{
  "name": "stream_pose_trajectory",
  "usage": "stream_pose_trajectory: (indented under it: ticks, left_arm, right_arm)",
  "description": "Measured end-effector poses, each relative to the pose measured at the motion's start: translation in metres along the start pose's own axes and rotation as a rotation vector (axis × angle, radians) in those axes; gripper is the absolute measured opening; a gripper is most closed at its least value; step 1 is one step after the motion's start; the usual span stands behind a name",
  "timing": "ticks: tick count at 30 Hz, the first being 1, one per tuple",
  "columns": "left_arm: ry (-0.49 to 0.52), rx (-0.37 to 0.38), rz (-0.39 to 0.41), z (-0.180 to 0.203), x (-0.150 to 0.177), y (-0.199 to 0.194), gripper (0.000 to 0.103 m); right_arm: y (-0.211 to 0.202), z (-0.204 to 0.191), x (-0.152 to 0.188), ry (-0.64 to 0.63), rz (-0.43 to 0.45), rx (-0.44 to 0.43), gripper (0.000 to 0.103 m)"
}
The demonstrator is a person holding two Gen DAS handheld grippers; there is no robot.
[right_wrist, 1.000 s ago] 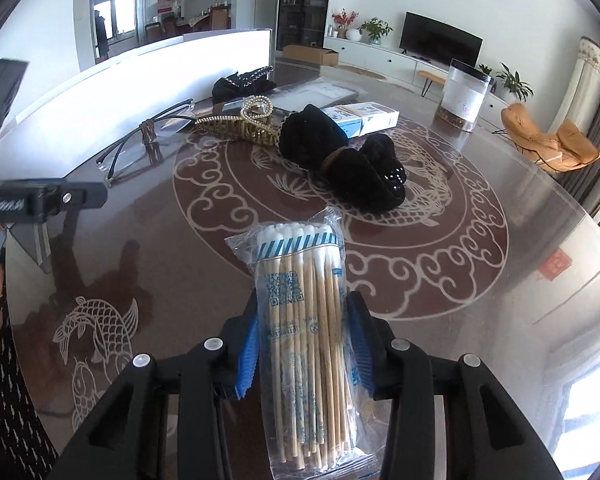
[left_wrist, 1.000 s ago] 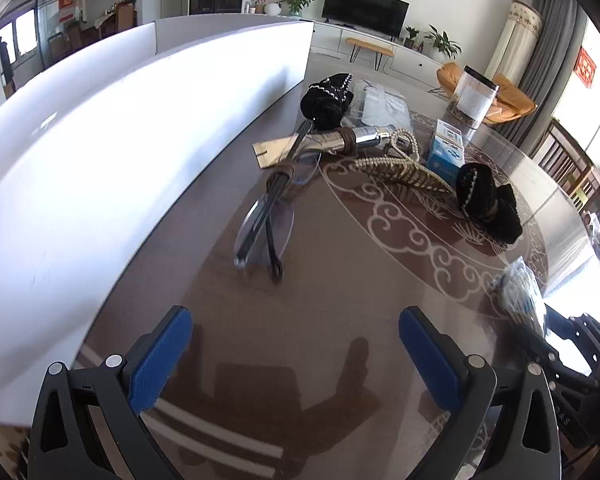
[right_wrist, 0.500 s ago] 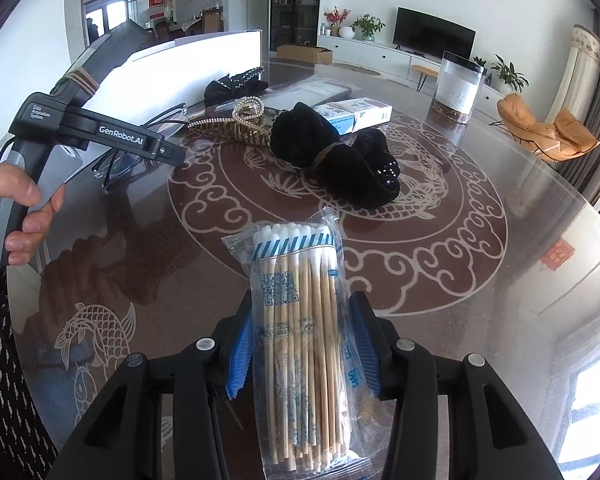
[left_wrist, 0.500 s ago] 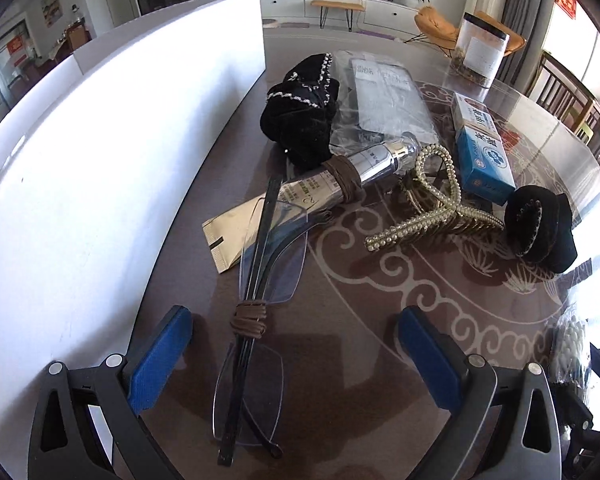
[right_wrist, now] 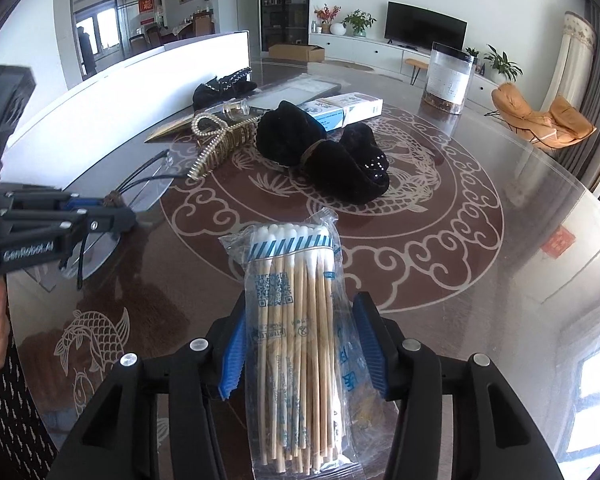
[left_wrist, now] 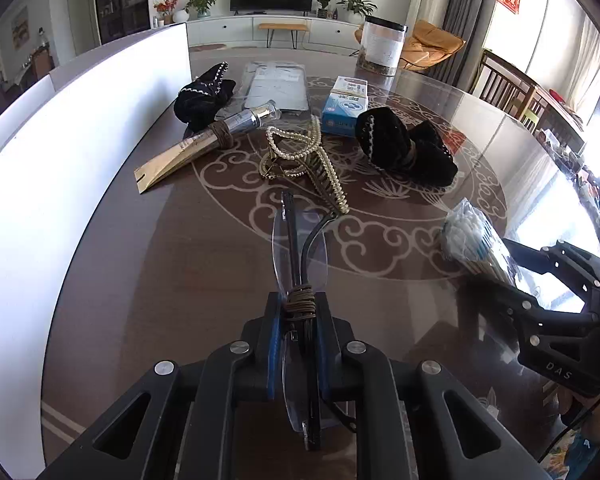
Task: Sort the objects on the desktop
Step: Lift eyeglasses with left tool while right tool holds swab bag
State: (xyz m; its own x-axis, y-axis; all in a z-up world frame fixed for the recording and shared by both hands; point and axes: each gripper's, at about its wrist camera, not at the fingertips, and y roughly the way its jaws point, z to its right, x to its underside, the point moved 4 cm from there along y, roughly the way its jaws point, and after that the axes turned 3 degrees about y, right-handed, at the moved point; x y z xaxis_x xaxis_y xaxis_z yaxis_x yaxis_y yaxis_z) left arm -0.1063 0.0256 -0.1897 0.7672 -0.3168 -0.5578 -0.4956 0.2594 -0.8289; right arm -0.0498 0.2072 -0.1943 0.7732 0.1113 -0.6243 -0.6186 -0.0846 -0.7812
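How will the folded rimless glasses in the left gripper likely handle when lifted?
The glasses are probably light but fragile: thin rimless lenses, slim temples. The left gripper is shut at the brown band around them, so they should stay folded. The smooth lenses may slip or pivot, since much of the frame overhangs forward.

The surface (left_wrist: 180, 272) is dark brown and glossy, and it reflects the window light. On it the glasses (left_wrist: 300, 248) have clear, smooth lenses and thin black arms, bound with a brown cord. Behind the glasses, the hair claw (left_wrist: 300, 156) looks like gold metal with pearly beads. Right of the glasses, the bag of cotton swabs (right_wrist: 296, 320) is clear, shiny plastic around pale wooden sticks. The tongs (left_wrist: 297, 320) have matt black plastic arms and blue ribbed pads (right_wrist: 232, 356).
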Motion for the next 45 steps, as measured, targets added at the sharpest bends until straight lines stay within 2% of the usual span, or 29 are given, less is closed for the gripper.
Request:
stream_pose_trajectory:
  ticks: [3, 4, 5, 6, 7, 12, 15, 25, 45]
  left_arm:
    - [0.019, -0.044, 0.019, 0.01, 0.002, 0.0, 0.024]
    - [0.026, -0.041, 0.016, 0.013, 0.0, 0.002, 0.044]
    - [0.03, -0.051, 0.004, 0.015, -0.002, 0.005, 0.059]
    - [0.029, -0.078, -0.002, 0.016, -0.004, 0.009, 0.083]
    - [0.03, -0.097, 0.007, 0.017, -0.005, 0.01, 0.088]
    - [-0.007, -0.092, 0.001, 0.008, -0.005, 0.014, 0.089]
    - [-0.006, -0.089, -0.027, 0.007, -0.005, 0.018, 0.103]
    - [-0.007, -0.092, -0.022, 0.009, -0.006, 0.02, 0.103]
    - [-0.012, -0.096, -0.022, 0.009, -0.006, 0.02, 0.103]
  right_arm:
    - [0.0, 0.0, 0.0, -0.006, 0.002, 0.007, 0.05]
    - [0.0, -0.001, 0.0, -0.007, 0.002, 0.01, 0.053]
    - [0.0, 0.0, 0.0, -0.007, 0.002, 0.017, 0.054]
    - [0.0, 0.001, 0.0, -0.005, 0.002, 0.024, 0.057]
    - [0.0, 0.001, 0.0, -0.001, 0.001, 0.03, 0.06]
    - [0.001, 0.007, 0.0, 0.035, -0.009, 0.028, 0.07]
    - [0.002, 0.011, 0.0, 0.054, -0.016, 0.024, 0.074]
    - [0.004, 0.011, 0.0, 0.062, -0.029, 0.029, 0.085]
    - [0.005, 0.013, 0.001, 0.067, -0.036, 0.033, 0.091]
